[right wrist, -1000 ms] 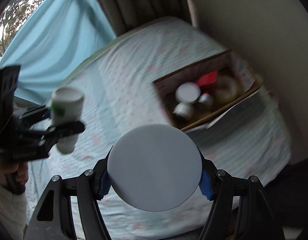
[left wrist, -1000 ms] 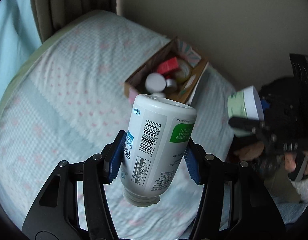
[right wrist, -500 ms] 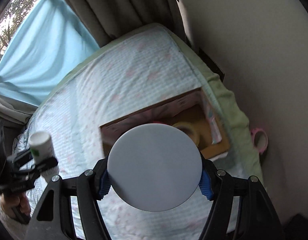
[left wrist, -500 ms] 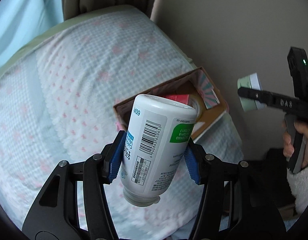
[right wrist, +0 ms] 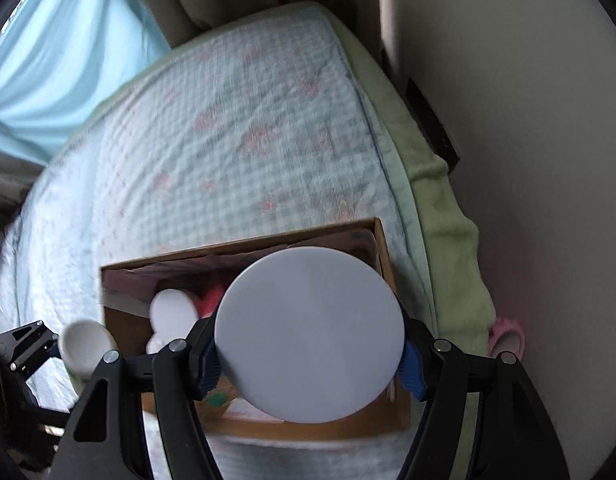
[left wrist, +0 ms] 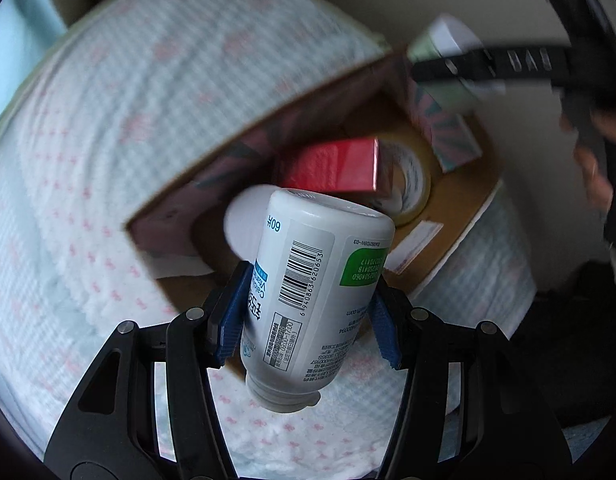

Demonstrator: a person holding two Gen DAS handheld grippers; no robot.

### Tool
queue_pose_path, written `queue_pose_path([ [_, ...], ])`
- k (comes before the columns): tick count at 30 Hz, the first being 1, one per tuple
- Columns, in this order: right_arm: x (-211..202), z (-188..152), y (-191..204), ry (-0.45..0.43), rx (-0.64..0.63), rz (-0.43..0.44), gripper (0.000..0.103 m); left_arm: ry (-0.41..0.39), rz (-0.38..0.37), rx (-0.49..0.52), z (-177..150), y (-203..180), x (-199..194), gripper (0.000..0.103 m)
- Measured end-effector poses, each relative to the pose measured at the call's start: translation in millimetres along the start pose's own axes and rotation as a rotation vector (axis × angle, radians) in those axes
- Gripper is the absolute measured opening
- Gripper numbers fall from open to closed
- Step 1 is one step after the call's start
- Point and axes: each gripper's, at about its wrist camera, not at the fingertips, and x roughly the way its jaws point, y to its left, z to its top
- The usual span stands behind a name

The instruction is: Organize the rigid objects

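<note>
Left side first: left claw point(left wrist: 306, 322) gripping a white pill bottle point(left wrist: 313, 300) around its middle, blue pads clamping both label sides, cap end pointing back toward the camera. Hovering just over the near edge of the cardboard box point(left wrist: 212, 184) sitting on the bed point(left wrist: 88, 140). Probably feeling light and stiff, but that glossy label looking slippery, so squeezing mid-body like this seems the safe spot.

Inside the box: red carton point(left wrist: 331, 166), tape roll point(left wrist: 411, 184), something white and round.

Right side: right claw point(right wrist: 308, 360) pinching a round white-lidded jar point(right wrist: 309, 334) across its sides, hanging over the box's right half. Likely rigid, maybe heavier; holding below the lid rim looking sensible.
</note>
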Motion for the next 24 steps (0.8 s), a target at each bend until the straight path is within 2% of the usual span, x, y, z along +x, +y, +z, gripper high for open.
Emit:
queue_pose_path([
  [5,30,2,0,0.033,-0.056,-0.013,0.066,0.086,0.049,0.057,-1,-17,38,0.052],
  [12,46,1,11,0.055,-0.138,-0.064,0.066,0.097,0.083,0.064,2,-21,50,0.054],
  [14,48,0,13,0.054,-0.151,-0.047,0.076,0.087,0.080,0.066,4,-24,46,0.077],
  [15,47,0,14,0.057,-0.152,-0.006,0.098,0.077,0.083,0.071,4,-26,42,0.102],
  [16,45,0,14,0.060,-0.148,0.028,0.103,0.061,0.093,0.079,4,-28,38,0.103],
  [20,26,0,10,-0.011,-0.118,0.007,0.103,0.041,0.083,0.080,5,-32,28,0.103],
  [24,17,-5,-1,-0.024,-0.049,0.012,0.103,0.039,0.082,0.084,1,-35,22,0.103],
])
